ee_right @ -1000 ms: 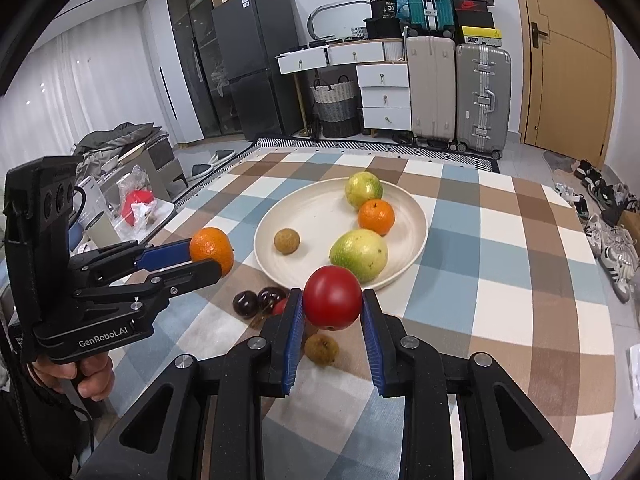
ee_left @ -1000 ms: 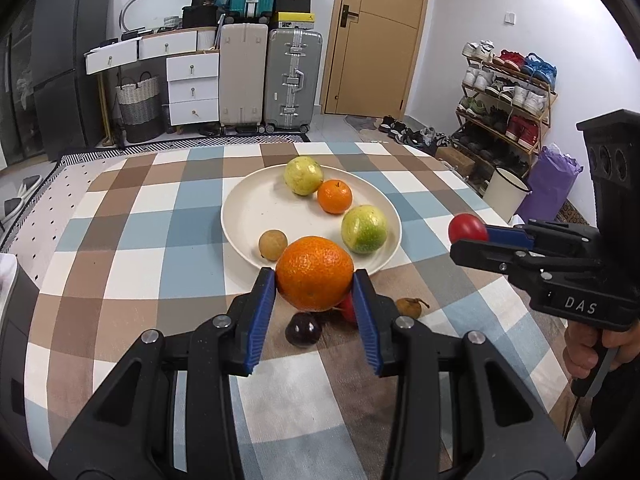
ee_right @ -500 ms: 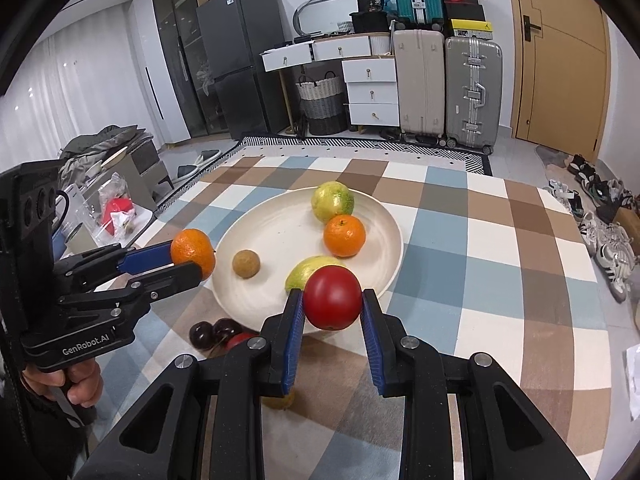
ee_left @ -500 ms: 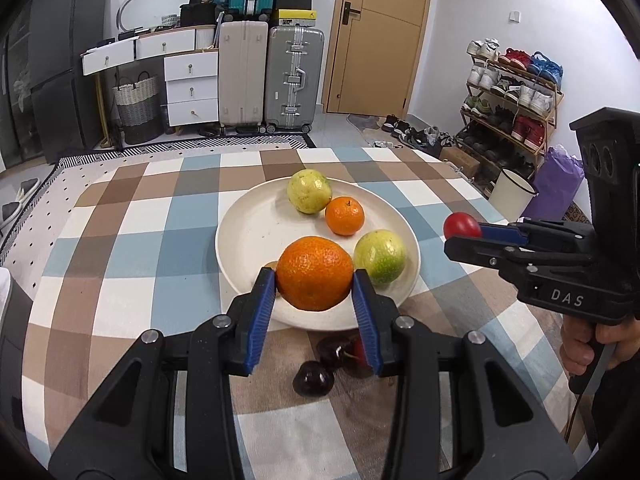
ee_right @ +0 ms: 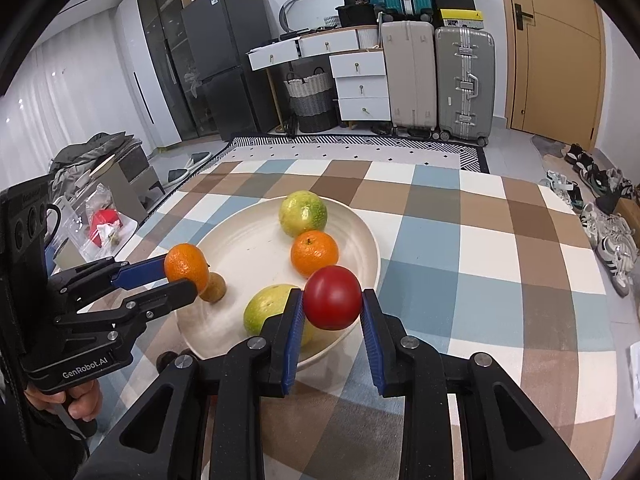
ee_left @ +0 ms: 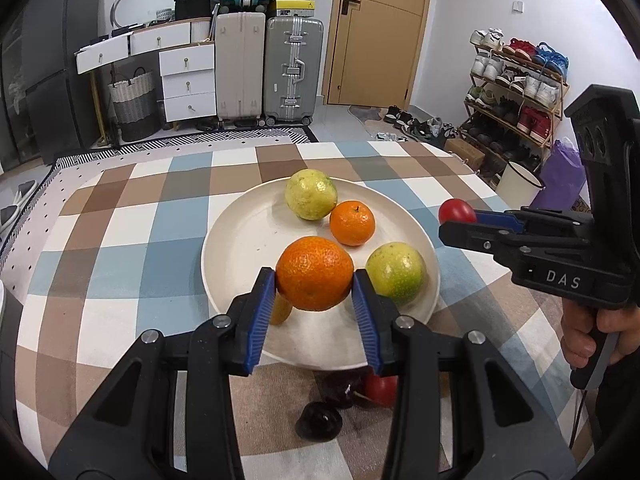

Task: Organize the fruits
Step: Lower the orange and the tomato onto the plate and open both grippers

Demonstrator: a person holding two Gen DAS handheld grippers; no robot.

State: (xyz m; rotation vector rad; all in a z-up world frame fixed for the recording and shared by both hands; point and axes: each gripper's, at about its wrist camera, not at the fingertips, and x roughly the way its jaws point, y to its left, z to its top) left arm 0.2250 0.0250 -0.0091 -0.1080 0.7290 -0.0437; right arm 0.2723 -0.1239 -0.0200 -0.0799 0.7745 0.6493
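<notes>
Left gripper: jaws clamped on 1 large orange, held between the blue pads, above the near part of the plate.

Right gripper: jaws clamped on 1 red tomato, held over the near right rim of the plate, just ahead of the jaw tips.

Plate, cream, round, on the checked table, ahead of and beneath both sets of jaws. Contents:
- 1 yellow-green guava, far side, well ahead of the left jaws.
- 1 small mandarin, just beyond the held orange, touching or nearly touching the far guava.
- 1 green-yellow guava, just right of the left jaws; in the right wrist view directly behind the left jaw of the right gripper.
- 1 small brown fruit, partly hidden behind the left jaw of the left gripper; kind cannot be told.

On the table, off the plate, below and behind the left jaws:
- 2 dark cherries, near the plate's near rim.
- 1 small red fruit, beside the cherries, partly hidden by the right jaw.

Background, beyond the table: 2 suitcases, white drawer unit, shoe rack, wooden door.
</notes>
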